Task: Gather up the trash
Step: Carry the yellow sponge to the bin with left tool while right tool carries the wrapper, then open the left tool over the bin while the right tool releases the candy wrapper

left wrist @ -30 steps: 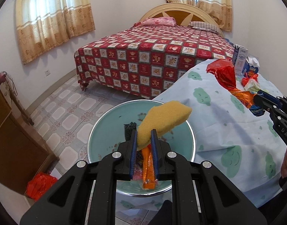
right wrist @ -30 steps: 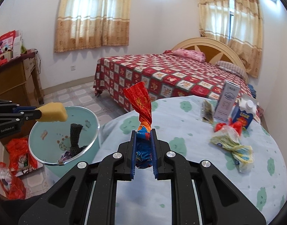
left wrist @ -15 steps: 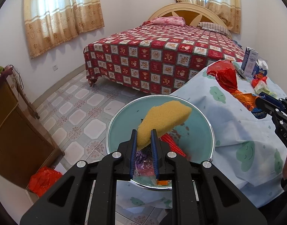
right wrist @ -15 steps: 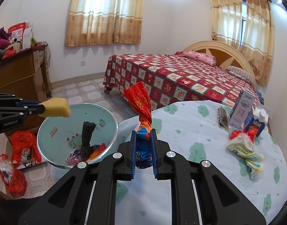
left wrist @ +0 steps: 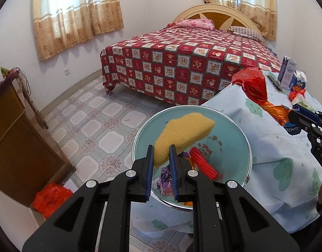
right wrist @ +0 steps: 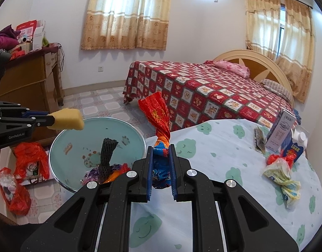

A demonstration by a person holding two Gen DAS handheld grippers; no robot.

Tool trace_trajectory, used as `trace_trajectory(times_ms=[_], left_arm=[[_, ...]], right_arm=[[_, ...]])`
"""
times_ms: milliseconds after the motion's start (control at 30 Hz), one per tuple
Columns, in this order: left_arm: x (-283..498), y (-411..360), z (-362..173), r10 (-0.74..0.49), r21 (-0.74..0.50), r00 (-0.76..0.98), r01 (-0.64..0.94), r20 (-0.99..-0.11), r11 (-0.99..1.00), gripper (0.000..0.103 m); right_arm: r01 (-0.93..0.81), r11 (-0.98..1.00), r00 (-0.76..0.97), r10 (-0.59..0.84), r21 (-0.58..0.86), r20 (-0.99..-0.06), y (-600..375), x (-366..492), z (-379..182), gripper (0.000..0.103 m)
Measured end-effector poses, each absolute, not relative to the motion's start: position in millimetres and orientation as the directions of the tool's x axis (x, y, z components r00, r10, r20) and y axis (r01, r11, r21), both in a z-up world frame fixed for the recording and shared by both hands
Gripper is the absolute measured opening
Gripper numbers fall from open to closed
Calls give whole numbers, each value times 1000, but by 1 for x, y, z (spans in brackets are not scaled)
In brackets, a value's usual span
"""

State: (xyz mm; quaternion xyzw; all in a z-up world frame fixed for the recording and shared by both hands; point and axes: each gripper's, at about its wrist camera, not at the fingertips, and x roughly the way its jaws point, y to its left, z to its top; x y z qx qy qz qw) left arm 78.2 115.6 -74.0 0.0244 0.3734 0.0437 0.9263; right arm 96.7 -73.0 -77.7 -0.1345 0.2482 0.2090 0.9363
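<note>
My left gripper (left wrist: 161, 149) is shut on a yellow sponge (left wrist: 185, 133) and holds it above the teal trash bin (left wrist: 242, 138) beside the table. In the right wrist view the sponge (right wrist: 66, 119) hangs over the bin's (right wrist: 60, 147) left rim. My right gripper (right wrist: 161, 149) is shut on a twisted red, orange and blue snack wrapper (right wrist: 158, 117), held above the table edge right of the bin. The wrapper (left wrist: 257, 88) also shows in the left wrist view. The bin holds a red foam net (left wrist: 203, 163), a black net (right wrist: 107, 153) and wrappers.
The round table (right wrist: 224, 153) with a cloud-print cloth carries a knotted bag of trash (right wrist: 280, 172), a white carton (right wrist: 280, 130), a blue carton (right wrist: 295, 147) and a dark packet (right wrist: 258, 139). A bed (left wrist: 192, 63) stands behind. A wooden cabinet (left wrist: 11, 126) and red bags (left wrist: 49, 197) are at left.
Both grippers have drawn back and risen, so the bin appears farther off. The sponge has shifted toward the bin's left side. Both grips are unchanged.
</note>
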Motion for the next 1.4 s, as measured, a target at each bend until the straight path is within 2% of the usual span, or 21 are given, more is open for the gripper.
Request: trace_trajectory(times_ms=[1200,1300,1400], left_arm=[[80,129,-77,121,76,708,-95,-696,993,15],[81,129,-78,111,67,709,-90,-696,994,17],[82,126,-80,96,57,715,-78,-692,995,24]], right_arm=[[-518,838,765,364,-173,-532,-47,95,-77,15],[-537,826,752,378,-170,-540,-42,95,-79,15],[-556,814,738,392,-166,-549,-37,96,-82,18]])
